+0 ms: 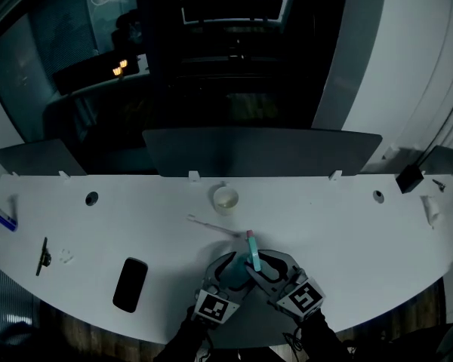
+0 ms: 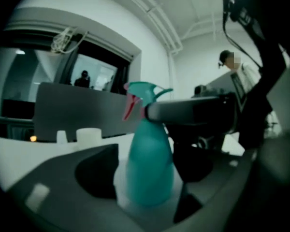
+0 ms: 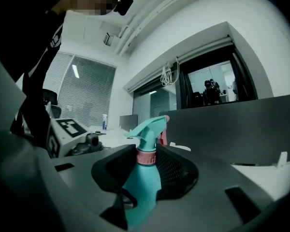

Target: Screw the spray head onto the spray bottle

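A teal spray bottle stands upright near the white desk's front edge, with its teal spray head and pink trigger on top. In the right gripper view a pink collar joins the head to the bottle. My right gripper is shut on the neck at that collar, one pad on each side. In the left gripper view the bottle body stands between the jaws of my left gripper, with a pale gap beside the left pad. The right gripper's jaw crosses at the neck.
A white cup and a thin tube lie just beyond the bottle. A black phone lies to the left, a dark tool farther left. Grey divider panels line the desk's back. A person stands in the background.
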Tool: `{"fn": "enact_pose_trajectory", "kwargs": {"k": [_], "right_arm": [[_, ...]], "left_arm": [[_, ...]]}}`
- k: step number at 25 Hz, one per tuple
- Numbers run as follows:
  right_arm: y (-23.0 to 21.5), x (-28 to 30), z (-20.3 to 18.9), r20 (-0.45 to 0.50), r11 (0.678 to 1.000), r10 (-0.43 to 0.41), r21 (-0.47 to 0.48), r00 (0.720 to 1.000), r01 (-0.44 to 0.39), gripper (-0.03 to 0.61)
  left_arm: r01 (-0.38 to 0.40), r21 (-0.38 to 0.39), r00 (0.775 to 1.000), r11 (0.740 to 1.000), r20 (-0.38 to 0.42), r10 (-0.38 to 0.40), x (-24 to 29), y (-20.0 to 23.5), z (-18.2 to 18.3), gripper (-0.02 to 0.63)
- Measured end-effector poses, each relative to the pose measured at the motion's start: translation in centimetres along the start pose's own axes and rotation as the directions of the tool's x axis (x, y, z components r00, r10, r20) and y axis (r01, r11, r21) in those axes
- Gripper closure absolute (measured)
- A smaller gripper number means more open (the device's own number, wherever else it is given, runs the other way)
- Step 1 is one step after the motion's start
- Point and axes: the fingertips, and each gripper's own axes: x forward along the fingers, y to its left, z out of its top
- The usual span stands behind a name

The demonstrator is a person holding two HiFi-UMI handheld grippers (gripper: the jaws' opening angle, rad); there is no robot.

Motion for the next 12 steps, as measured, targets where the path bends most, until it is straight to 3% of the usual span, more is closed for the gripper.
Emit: {"fn": "enact_pose_trajectory", "kwargs": {"k": [2,5,6,8,12], "right_arm": [[0.0,0.1,0.0,-0.01,0.999,0.052,-0.009,0.999,-0.052,0.453],[0.0,0.3,-0.1,-0.028,0.994,0.11,-0.007,0.994,-0.11,0.453],[-0.1,0.2,-0.2,-0.034,0.993,0.121,-0.003,0.992,-0.121,0.453],[-0.3,0.1,-0.2,-0.035,0.991,0.134,0.016,0.99,-0.134,0.453],[-0.4,0.0,-0.2,-0.024,0.99,0.137,0.045,0.99,-0.136,0.453]], "left_arm": [[0.213,0.09,0.976,0.973,-0.058,-0.209,0.4,-0.6,-0.4,0.261],[0.468,0.19,0.881,0.863,-0.184,-0.436,1.0,-1.5,-1.7,0.271],[0.512,0.184,0.854,0.839,-0.208,-0.476,1.1,-1.6,-1.9,0.27],[0.558,0.142,0.824,0.818,-0.215,-0.525,1.3,-1.5,-1.9,0.27],[0.573,0.058,0.806,0.818,-0.219,-0.549,1.5,-1.1,-2.7,0.262]]}}
